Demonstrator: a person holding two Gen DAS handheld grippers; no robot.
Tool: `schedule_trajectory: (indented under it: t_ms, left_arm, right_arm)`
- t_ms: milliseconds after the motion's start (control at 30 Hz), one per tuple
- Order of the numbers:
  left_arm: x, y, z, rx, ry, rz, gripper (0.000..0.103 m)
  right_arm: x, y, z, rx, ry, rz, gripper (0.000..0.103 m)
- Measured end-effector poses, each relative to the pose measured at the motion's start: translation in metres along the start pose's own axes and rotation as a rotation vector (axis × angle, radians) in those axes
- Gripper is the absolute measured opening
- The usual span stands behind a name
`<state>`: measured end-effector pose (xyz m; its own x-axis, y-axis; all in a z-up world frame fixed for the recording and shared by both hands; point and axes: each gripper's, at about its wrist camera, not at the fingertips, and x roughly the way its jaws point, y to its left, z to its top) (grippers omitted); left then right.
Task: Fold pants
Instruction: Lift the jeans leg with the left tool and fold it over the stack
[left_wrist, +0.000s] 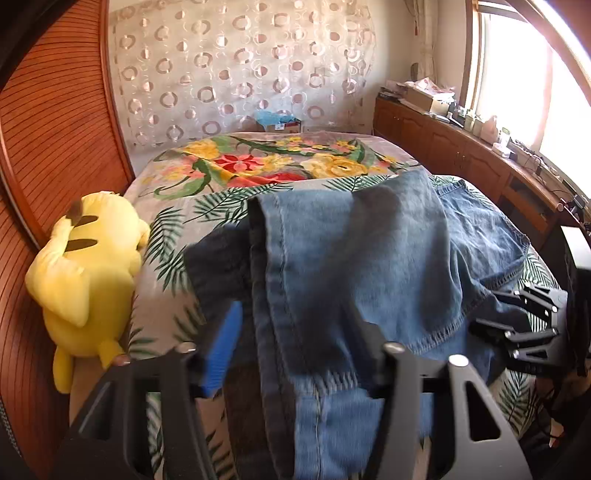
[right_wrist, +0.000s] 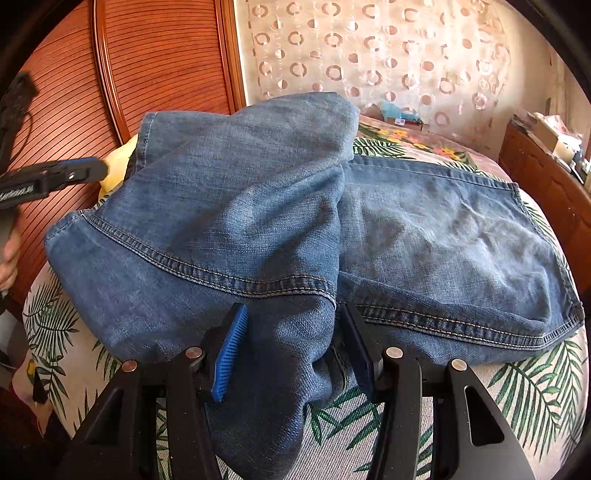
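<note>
From my left gripper (left_wrist: 295, 354) cam, the jeans (left_wrist: 354, 266) drape right between the fingers, but the jaws stand apart and I can't see the pads pressing the denim. That view also shows a yellow plush (left_wrist: 85, 273) at the bed's (left_wrist: 177, 236) left edge against the wooden headboard (left_wrist: 48, 140), and a sideboard (left_wrist: 461, 151) under the window. The right gripper (right_wrist: 291, 350) cam gives what the left can't: its pads are clamped on a bunched fold of denim, with one leg lying flat toward the bed's right edge and the other piled on top. The left gripper pokes in from the left there. Free bedspread sits beyond the jeans, toward the curtain (right_wrist: 388, 55).
</note>
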<state>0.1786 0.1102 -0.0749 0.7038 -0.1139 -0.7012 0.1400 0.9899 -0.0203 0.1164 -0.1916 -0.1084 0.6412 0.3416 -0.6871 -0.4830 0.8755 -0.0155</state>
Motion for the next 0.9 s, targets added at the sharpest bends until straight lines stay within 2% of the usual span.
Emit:
schedule_trajectory:
  t_ms: [33,67,200,300,367,500,667,700,833,900]
  left_arm:
    - [0.003,0.000,0.002,0.000,0.001,0.001,0.075]
    - [0.006,0.001,0.006,0.000,0.002,0.007,0.076]
    - [0.011,0.001,0.020,0.004,-0.015,0.031,0.076]
    - [0.016,0.005,0.030,-0.020,-0.025,0.010,0.074]
    - [0.025,0.009,0.036,-0.033,-0.006,0.024,0.061]
    - [0.039,0.010,0.043,-0.031,0.015,0.029,0.053]
    - [0.046,0.009,0.044,-0.018,0.040,0.043,0.019]
    - [0.044,0.008,0.043,-0.015,0.036,0.044,0.015]
    - [0.021,0.014,0.042,-0.022,-0.037,0.078,0.006]
    - [0.004,0.025,0.042,-0.049,-0.072,0.087,0.006]
  right_arm:
    - [0.000,0.000,0.000,0.000,0.000,0.000,0.054]
    - [0.000,0.001,0.000,-0.001,0.000,-0.001,0.054]
    - [-0.001,-0.001,-0.001,-0.002,-0.001,-0.002,0.054]
    - [-0.001,0.000,-0.001,-0.003,-0.001,-0.002,0.054]
    - [-0.001,0.000,-0.001,-0.003,-0.001,-0.002,0.054]
    - [-0.002,-0.001,-0.001,-0.001,-0.002,0.000,0.054]
    - [-0.002,-0.001,-0.001,0.008,-0.004,0.008,0.054]
    - [-0.003,-0.002,0.000,0.010,-0.005,0.010,0.054]
    - [-0.003,-0.002,-0.001,0.019,-0.010,0.018,0.054]
    - [-0.002,-0.003,-0.001,0.022,-0.011,0.022,0.054]
